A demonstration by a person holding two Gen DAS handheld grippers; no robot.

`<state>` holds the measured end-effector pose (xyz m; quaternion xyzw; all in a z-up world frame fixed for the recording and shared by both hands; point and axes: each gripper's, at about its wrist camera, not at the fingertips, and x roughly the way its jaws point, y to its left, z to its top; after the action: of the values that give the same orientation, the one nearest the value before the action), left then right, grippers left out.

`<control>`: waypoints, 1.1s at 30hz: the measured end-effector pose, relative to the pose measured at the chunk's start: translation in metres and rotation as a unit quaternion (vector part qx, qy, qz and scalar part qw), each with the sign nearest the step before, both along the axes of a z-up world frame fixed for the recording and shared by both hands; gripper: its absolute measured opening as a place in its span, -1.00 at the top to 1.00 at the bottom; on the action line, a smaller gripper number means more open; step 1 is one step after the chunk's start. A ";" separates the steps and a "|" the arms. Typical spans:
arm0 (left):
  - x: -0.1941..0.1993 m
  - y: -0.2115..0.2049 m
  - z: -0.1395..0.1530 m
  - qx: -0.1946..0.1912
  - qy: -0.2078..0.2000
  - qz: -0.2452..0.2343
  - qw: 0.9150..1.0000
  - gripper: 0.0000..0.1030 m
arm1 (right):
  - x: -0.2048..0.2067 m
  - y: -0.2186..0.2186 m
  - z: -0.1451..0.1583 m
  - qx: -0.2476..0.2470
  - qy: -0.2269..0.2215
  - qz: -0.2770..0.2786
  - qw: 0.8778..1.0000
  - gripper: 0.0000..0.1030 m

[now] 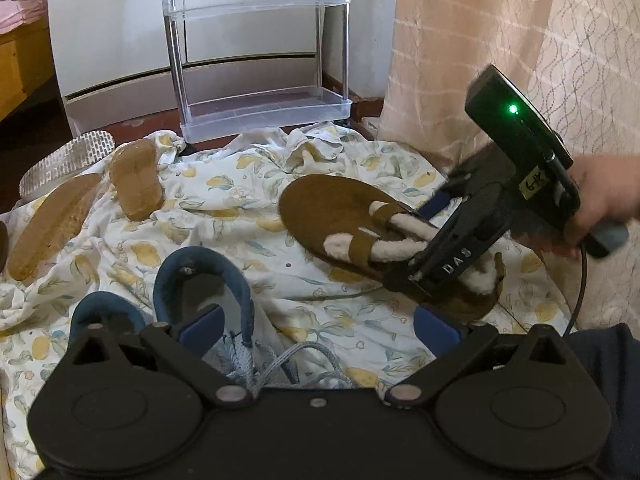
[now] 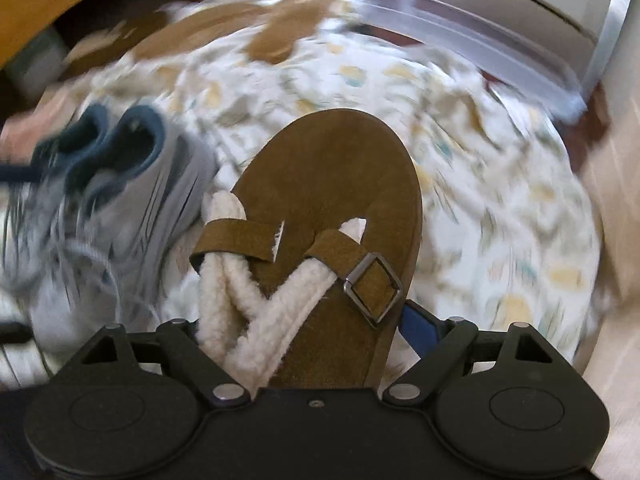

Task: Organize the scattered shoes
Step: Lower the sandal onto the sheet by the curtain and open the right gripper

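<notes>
A brown suede sandal (image 2: 332, 184) with cream fleece straps and a metal buckle sits sharp between the jaws of my right gripper (image 2: 304, 320), which is shut on its strap end. The room behind it is blurred. In the left wrist view the same sandal (image 1: 340, 208) tilts above the floral sheet (image 1: 224, 216), with the right gripper (image 1: 420, 242) clamped across its near end and a person's hand (image 1: 604, 200) on the handle. My left gripper (image 1: 318, 328) is open just above a pair of grey sneakers (image 1: 200, 284) with blue lining. One blue pad (image 1: 202, 326) hovers at a sneaker's mouth, pressing nothing.
Two brown sandals (image 1: 52, 226) (image 1: 136, 182) lie sole-up at the sheet's left, beside a pale patterned sole (image 1: 68, 162). A clear plastic shelf rack (image 1: 264, 116) stands behind the sheet against a white cabinet. A peach curtain (image 1: 500, 60) hangs on the right.
</notes>
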<state>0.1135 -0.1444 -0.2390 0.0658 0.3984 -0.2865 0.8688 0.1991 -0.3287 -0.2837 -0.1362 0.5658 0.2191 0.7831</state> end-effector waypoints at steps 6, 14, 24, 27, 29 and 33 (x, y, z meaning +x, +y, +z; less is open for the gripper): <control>0.004 -0.002 -0.002 0.000 0.005 0.006 1.000 -0.99 | 0.001 0.017 -0.031 -0.094 0.019 0.133 0.986 -0.76; 0.005 -0.001 -0.003 0.002 0.006 0.013 1.000 -0.99 | -0.005 0.007 -0.051 -0.094 0.029 0.117 0.988 -0.78; -0.003 0.002 0.013 -0.005 -0.015 0.019 1.000 -0.99 | -0.004 -0.012 -0.013 -0.017 0.041 -0.013 0.999 -0.79; -0.007 0.003 0.021 -0.010 -0.025 0.022 0.999 -0.99 | -0.008 -0.012 0.007 0.006 0.032 -0.083 0.996 -0.79; -0.009 0.003 0.026 -0.013 -0.031 0.022 0.999 -0.99 | -0.008 -0.019 0.020 0.035 0.026 -0.157 0.987 -0.81; -0.015 0.005 0.033 -0.020 -0.041 0.021 0.999 -0.99 | -0.007 -0.040 0.032 0.119 0.052 -0.314 0.940 -0.90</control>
<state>0.0985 -0.1393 -0.2062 0.0521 0.3577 -0.2731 0.8915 0.1922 -0.3684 -0.2516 0.1544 0.5894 0.0346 0.7922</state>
